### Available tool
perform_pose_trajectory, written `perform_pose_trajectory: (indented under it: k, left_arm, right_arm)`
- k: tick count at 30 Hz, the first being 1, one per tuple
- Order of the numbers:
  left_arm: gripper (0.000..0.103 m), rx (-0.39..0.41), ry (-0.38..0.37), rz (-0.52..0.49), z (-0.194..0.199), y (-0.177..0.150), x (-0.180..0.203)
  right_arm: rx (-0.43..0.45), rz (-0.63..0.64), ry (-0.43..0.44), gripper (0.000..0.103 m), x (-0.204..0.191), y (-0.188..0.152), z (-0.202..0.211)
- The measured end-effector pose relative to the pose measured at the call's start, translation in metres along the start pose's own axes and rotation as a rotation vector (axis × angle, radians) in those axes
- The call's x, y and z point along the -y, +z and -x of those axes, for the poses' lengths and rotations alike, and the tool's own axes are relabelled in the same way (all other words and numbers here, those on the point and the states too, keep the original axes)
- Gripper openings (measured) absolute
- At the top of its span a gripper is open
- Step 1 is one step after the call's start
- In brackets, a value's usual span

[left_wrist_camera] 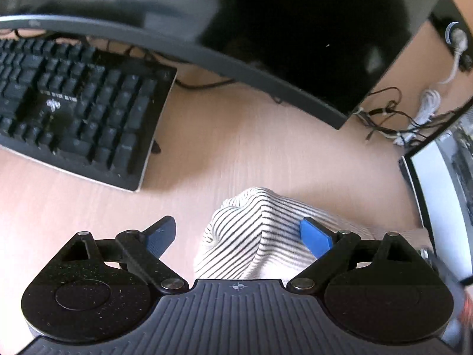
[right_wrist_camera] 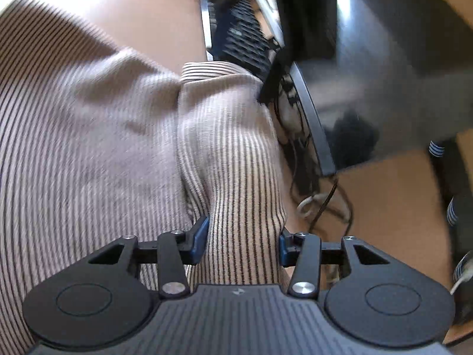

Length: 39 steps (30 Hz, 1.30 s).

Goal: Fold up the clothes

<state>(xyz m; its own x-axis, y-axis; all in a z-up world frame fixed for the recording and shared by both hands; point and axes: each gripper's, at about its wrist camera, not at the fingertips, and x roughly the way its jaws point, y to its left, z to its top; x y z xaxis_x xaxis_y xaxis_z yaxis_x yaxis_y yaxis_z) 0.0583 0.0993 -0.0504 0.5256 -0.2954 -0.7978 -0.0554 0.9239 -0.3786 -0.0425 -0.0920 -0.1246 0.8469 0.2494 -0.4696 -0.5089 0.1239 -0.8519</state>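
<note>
showing two wrist views over a pale wooden desk [left_wrist_camera: 236, 136]. left view: the left gripper [left_wrist_camera: 238, 238] has its jaws spread wide; a bunched fold of the striped garment [left_wrist_camera: 251, 236] rises between them, touching the right blue pad [left_wrist_camera: 314, 236], while the left pad stands clear of the cloth over bare desk. a black keyboard [left_wrist_camera: 74, 109] lies at upper left, a dark monitor [left_wrist_camera: 266, 29] leans across the top, and loose cables [left_wrist_camera: 393, 118] gather at right.

right view: the right gripper [right_wrist_camera: 242, 241] pinches a raised ridge of the same striped garment [right_wrist_camera: 236, 177], a blue pad pressed against the cloth on either side. the rest of the fabric spreads, blurred, across the left half of the frame on the desk. beside the ridge, to the right, run a monitor's edge [right_wrist_camera: 313, 124] and tangled cables [right_wrist_camera: 319, 204]; the background is too smeared to read further.
</note>
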Motion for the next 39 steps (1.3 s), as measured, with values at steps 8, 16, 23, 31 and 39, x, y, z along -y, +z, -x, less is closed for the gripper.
perform_pose_trajectory:
  k: [8,16,23,31,39]
  left_arm:
    - [0.084,0.076,0.057,-0.084,-0.008,-0.01,0.03]
    - [0.074,0.131,0.143,-0.264,-0.006,-0.034,0.057]
    - [0.074,0.131,0.124,-0.253,-0.003,-0.035,0.051]
    - [0.074,0.122,0.066,-0.174,0.004,-0.035,0.039]
    - [0.086,0.142,0.073,-0.059,0.02,-0.025,0.011]
  right_arm:
    - [-0.065,0.044,-0.017,0.044,-0.01,0.004,0.003]
    - [-0.117,-0.375,0.335,0.068,0.075,-0.005,0.002]
    - [-0.052,-0.821,0.671,0.08,0.146,-0.03,-0.027]
    - [-0.179,-0.923,0.83,0.085,0.127,-0.054,-0.078]
    - [-0.045,-0.589,0.439,0.04,0.084,-0.01,-0.045]
